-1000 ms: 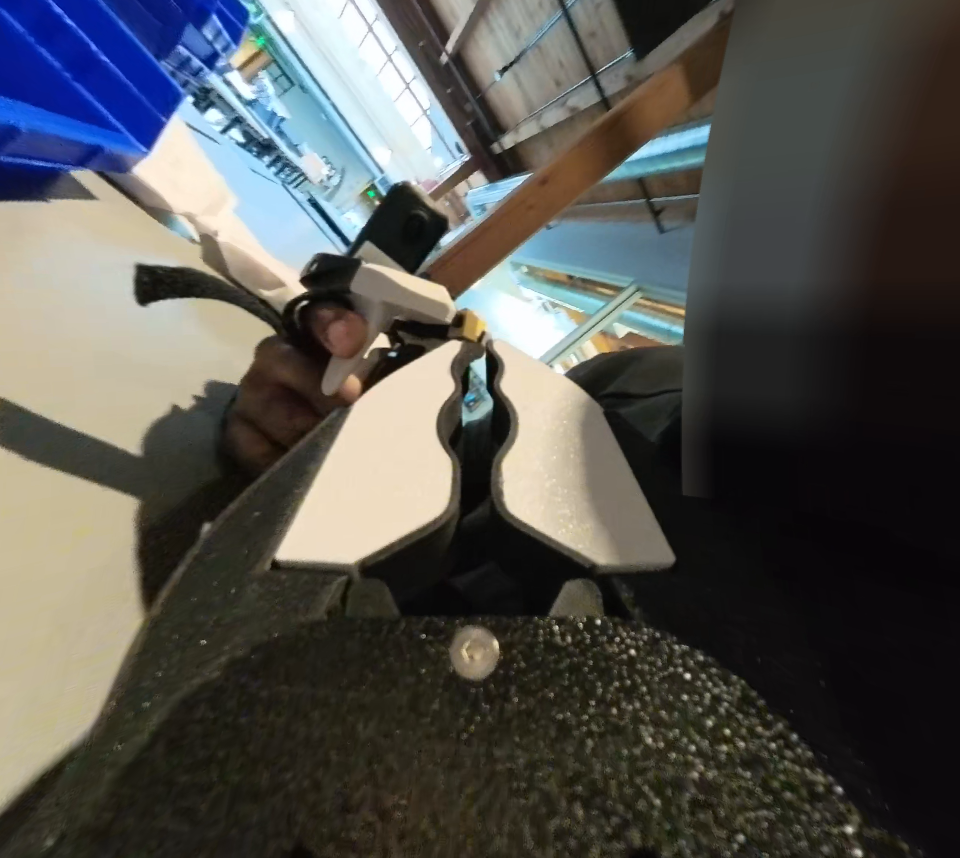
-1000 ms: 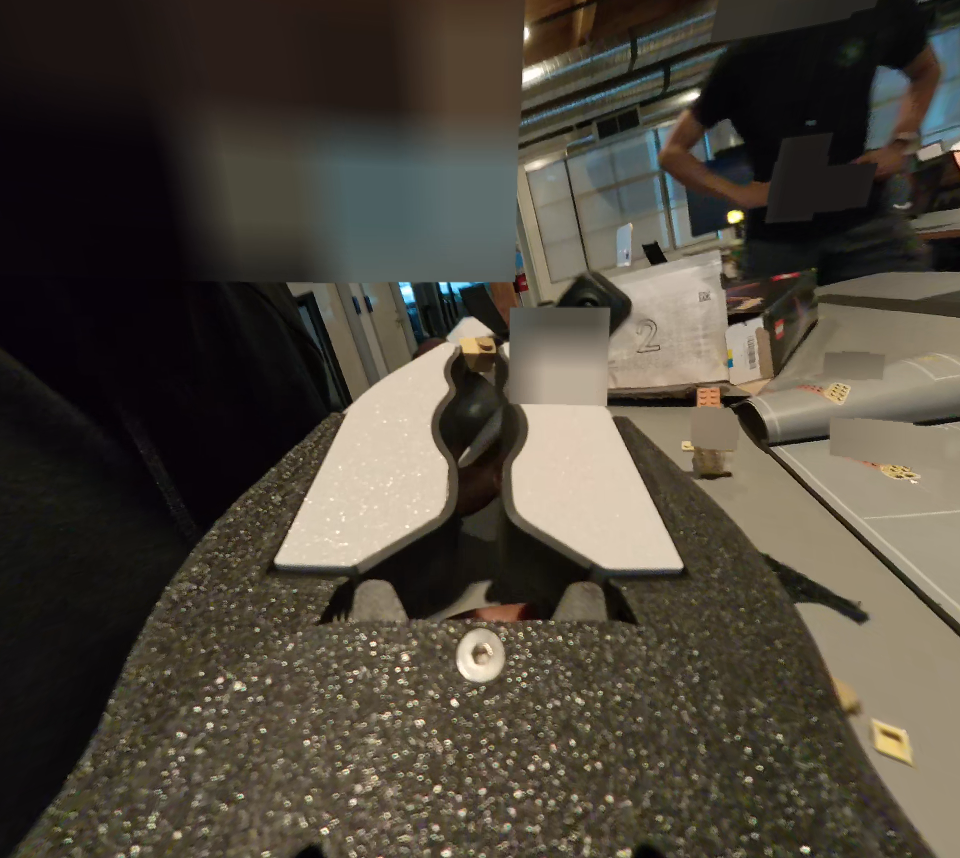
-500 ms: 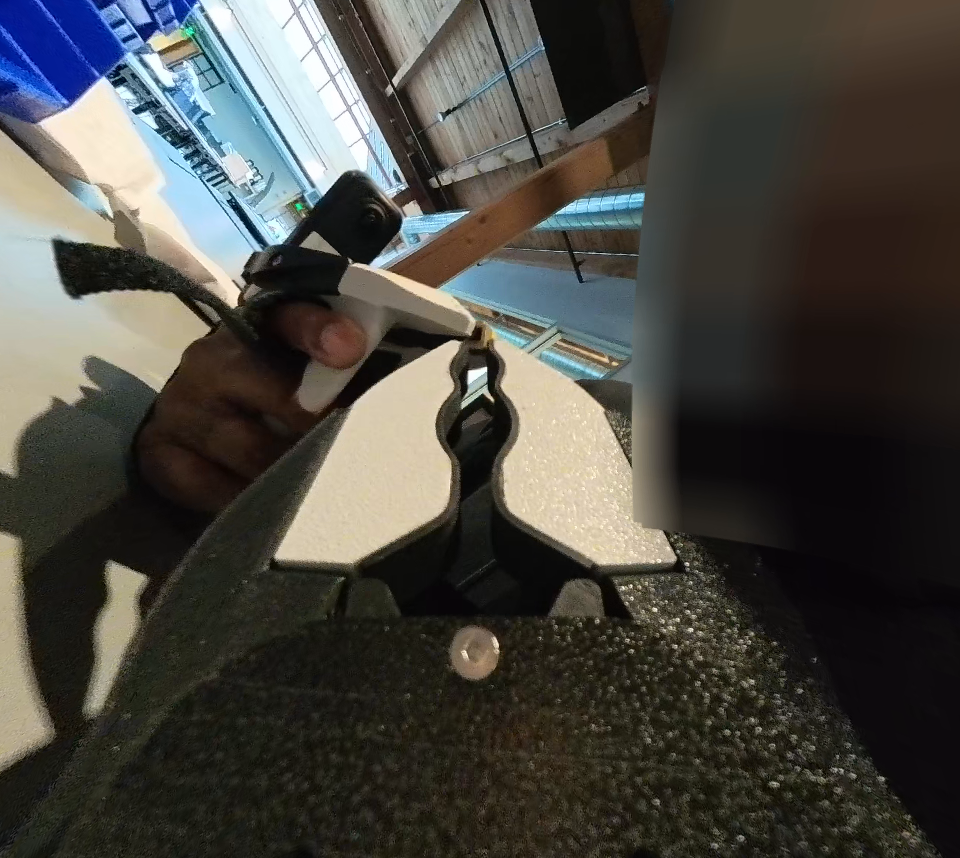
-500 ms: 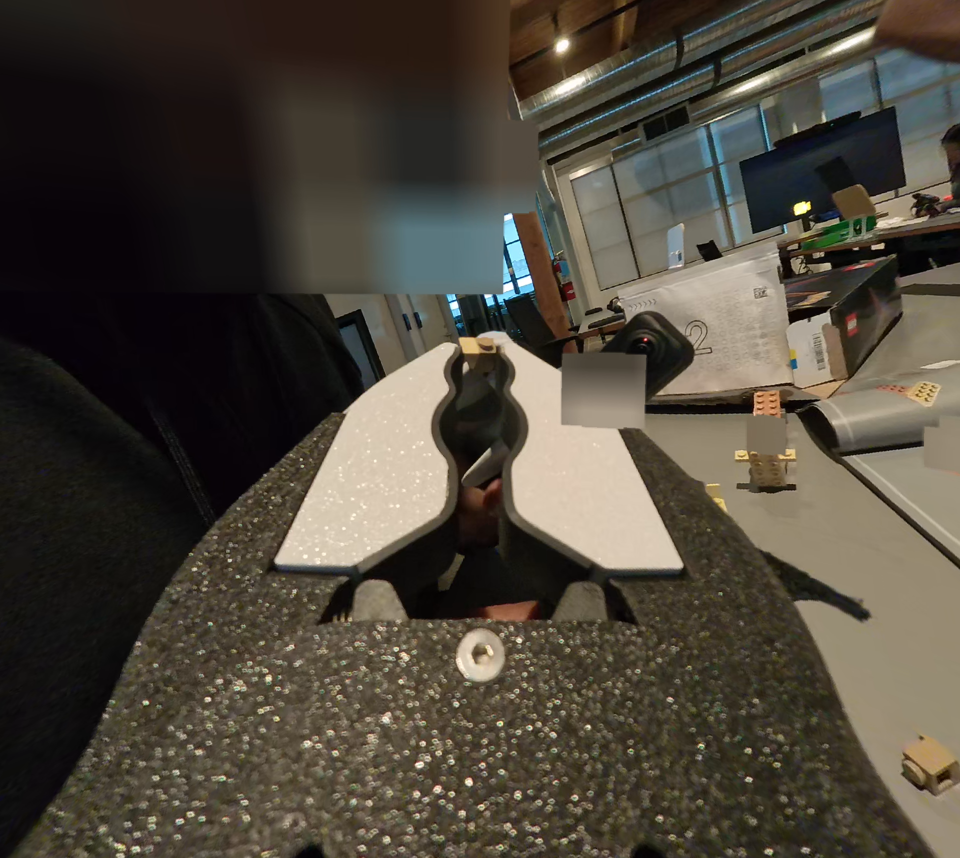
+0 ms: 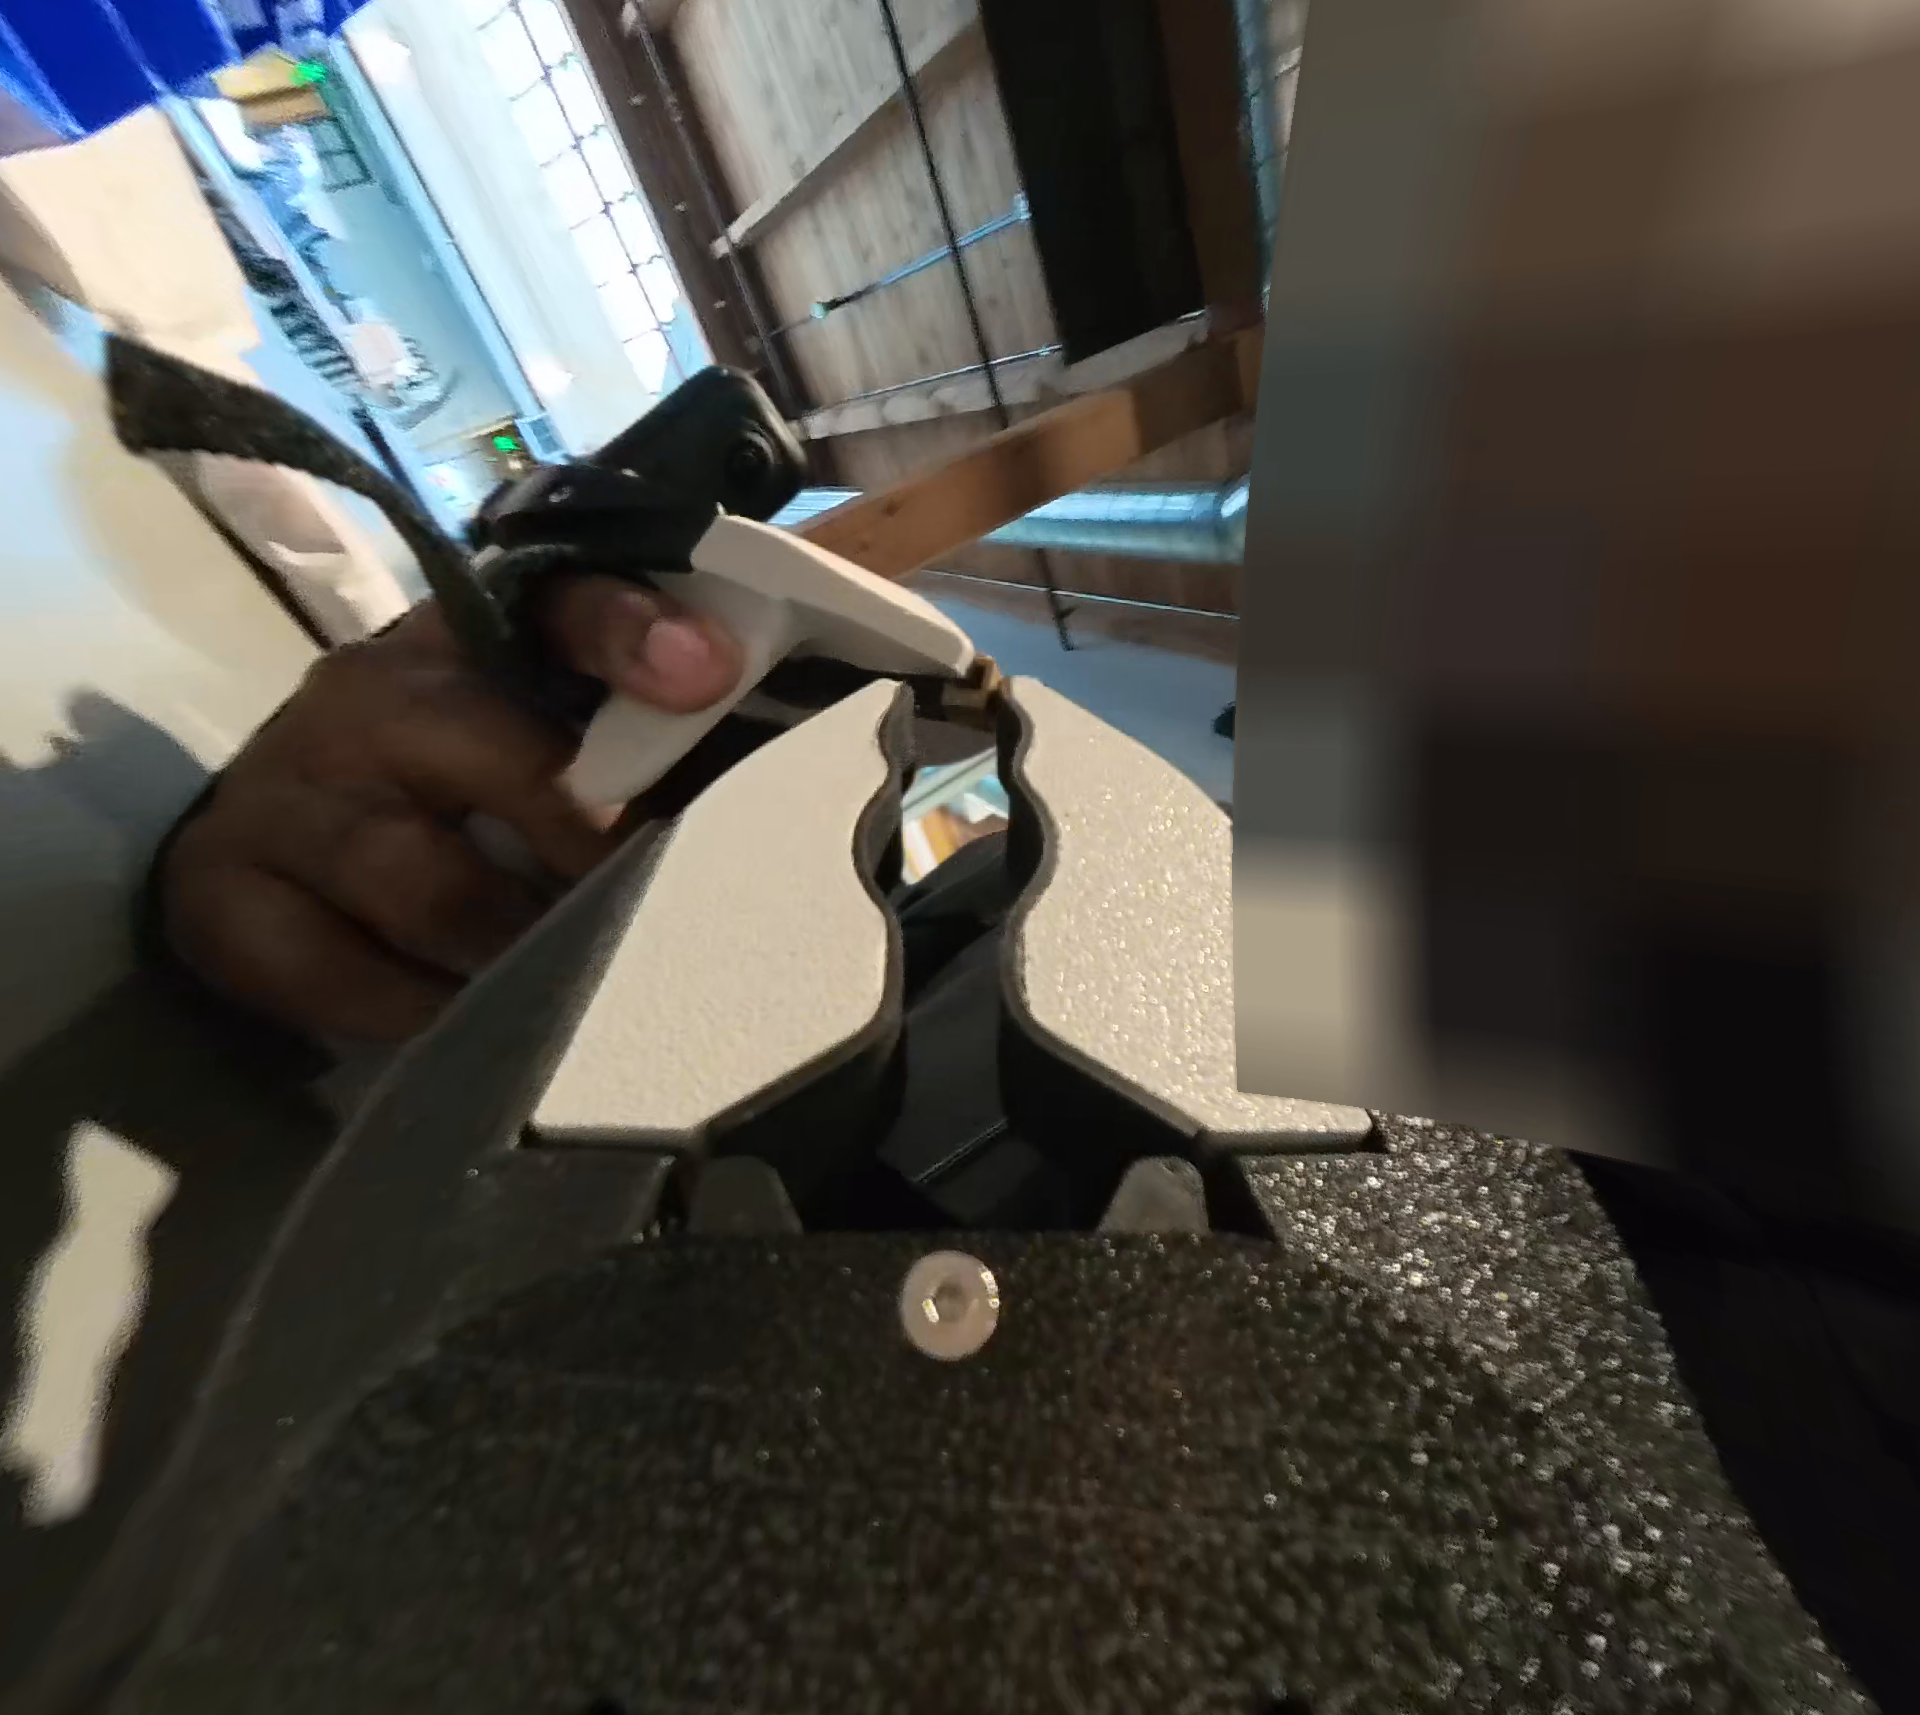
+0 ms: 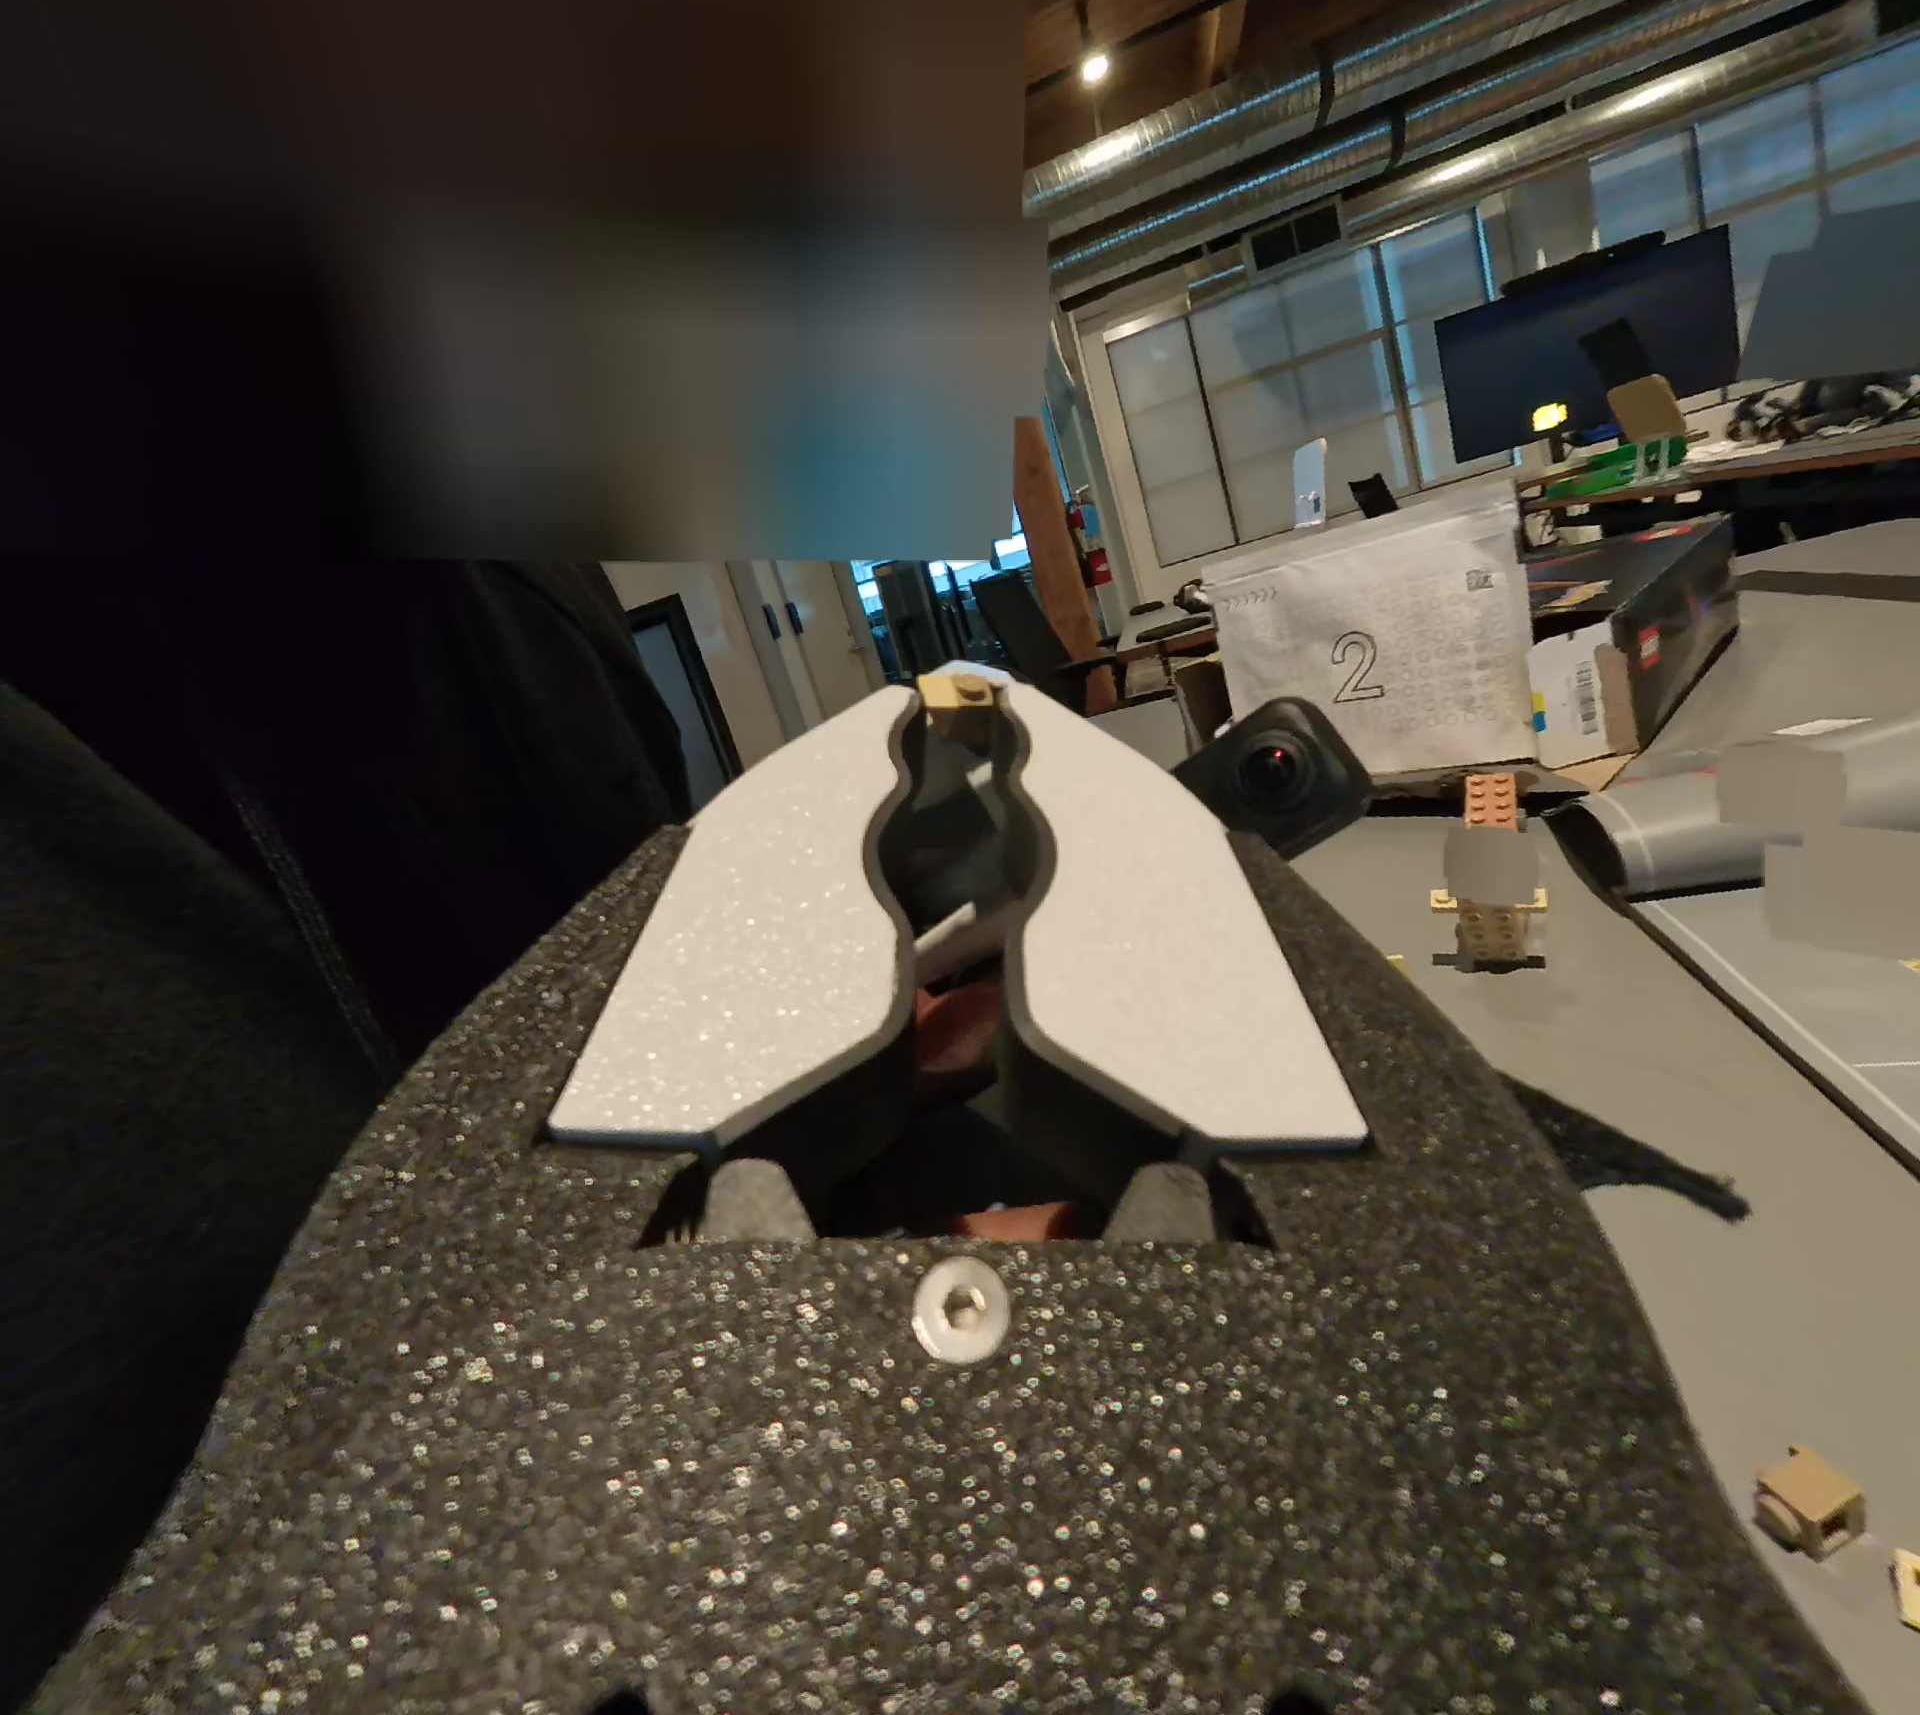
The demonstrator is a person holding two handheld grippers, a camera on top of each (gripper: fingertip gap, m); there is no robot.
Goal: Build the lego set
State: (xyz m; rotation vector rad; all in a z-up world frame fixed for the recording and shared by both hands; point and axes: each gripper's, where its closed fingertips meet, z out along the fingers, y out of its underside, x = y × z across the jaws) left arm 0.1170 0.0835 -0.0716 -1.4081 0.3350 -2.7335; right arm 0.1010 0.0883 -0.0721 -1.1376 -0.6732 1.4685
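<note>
**Tan piece pinched between two claw tips, mid-air**

Right claw [image 6: 961,709] closed on a small tan lego piece [image 6: 961,701], raised above the grey bench [image 6: 1558,1094]. Left claw [image 5: 954,709] narrowed at the same piece [image 5: 980,691]; real grip or mere touch not discernible. Beyond the piece to its right, a partly blurred tan lego build [image 6: 1488,896] standing on the bench. Loose brick [image 6: 1806,1515] nearer the lens, lower right, with another cut off by the frame.

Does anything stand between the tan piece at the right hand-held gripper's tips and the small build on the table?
Yes: the black camera of the left hand-held gripper sits beside the tan piece, on the line toward the small build. Nothing else shows between them.
</note>
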